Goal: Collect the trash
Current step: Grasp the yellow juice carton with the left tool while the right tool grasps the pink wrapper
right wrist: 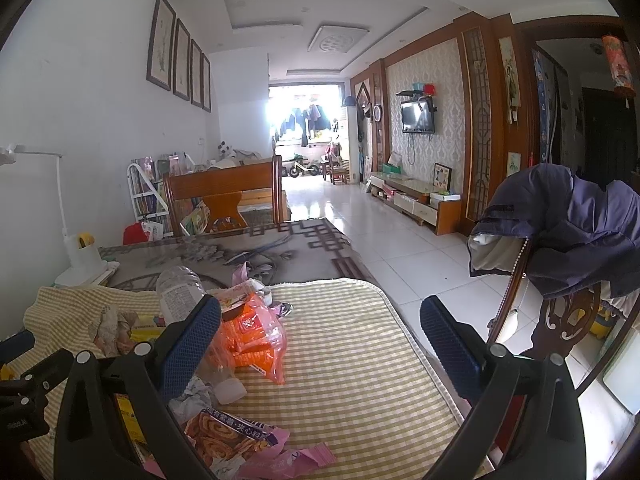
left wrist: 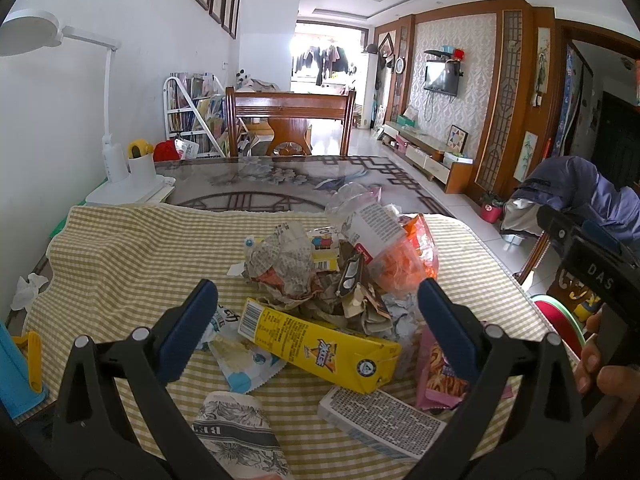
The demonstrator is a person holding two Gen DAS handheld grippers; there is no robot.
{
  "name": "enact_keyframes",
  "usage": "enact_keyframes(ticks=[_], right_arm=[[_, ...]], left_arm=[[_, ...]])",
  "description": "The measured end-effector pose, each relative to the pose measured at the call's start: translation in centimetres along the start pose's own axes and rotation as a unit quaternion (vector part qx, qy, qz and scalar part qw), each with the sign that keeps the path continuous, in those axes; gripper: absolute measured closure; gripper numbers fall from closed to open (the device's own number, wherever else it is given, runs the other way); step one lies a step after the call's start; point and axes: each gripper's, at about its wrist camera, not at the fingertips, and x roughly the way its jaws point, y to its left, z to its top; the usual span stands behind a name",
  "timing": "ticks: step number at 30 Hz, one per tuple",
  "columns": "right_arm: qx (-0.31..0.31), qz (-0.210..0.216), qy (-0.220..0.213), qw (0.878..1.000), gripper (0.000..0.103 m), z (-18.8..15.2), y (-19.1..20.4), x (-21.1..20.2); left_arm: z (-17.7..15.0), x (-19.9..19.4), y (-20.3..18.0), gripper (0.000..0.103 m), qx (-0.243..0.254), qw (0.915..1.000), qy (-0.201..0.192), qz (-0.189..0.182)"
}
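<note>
A pile of trash lies on a yellow checked cloth (left wrist: pixel 132 256): a yellow carton (left wrist: pixel 320 346), crumpled paper (left wrist: pixel 284 262), a clear plastic bottle (left wrist: pixel 360 216), an orange bag (left wrist: pixel 408 264), a pink snack wrapper (left wrist: pixel 440 372) and a white and blue wrapper (left wrist: pixel 240 364). My left gripper (left wrist: pixel 318 300) is open, low over the yellow carton, holding nothing. My right gripper (right wrist: pixel 320 316) is open and empty over the cloth's right part (right wrist: pixel 360 360), right of the orange bag (right wrist: pixel 252 336) and the bottle (right wrist: pixel 180 292). A pink wrapper (right wrist: pixel 236 436) lies below it.
A white desk lamp (left wrist: pixel 112 152) and a white cup (left wrist: pixel 140 164) stand at the table's far left. A wooden chair (left wrist: pixel 290 124) stands beyond the table. A chair draped with a dark jacket (right wrist: pixel 560 232) stands at the right. A blue object (left wrist: pixel 16 372) sits at the left edge.
</note>
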Motion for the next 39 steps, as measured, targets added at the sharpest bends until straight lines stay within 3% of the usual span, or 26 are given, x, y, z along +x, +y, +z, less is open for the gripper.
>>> enact_keyframes(ticks=[17,24,29,32,37,39], right_arm=[[0.0,0.0,0.008,1.0,0.007,-0.5,-0.2,0.3],[0.001,0.015,0.032,0.999,0.007,-0.5,0.1,0.9],[0.002,0.023,0.055,0.998,0.007,-0.4,0.2,1.4],[0.007,0.03,0.077,0.997,0.007,-0.4,0.4,2.0],[-0.001,0.039,0.099,0.994,0.007,-0.5,0.9,2.5],[-0.007,0.047,0.118,0.992,0.007,-0.5,1.3,2.8]], left_arm=[[0.5,-0.3,1.2,0.005,-0.015,0.9995,-0.002,0.027],[-0.5,2.0,1.8,0.005,-0.026,0.9956,0.09,0.006],[-1.4,4.3,1.9,0.005,-0.05,0.9899,0.132,-0.017],[-1.9,6.9,3.2,0.006,-0.118,0.9767,0.169,-0.059],[-3.1,9.1,5.5,0.019,-0.22,0.9457,0.216,-0.104],[-3.4,9.4,6.2,0.033,-0.248,0.9358,0.221,-0.118]])
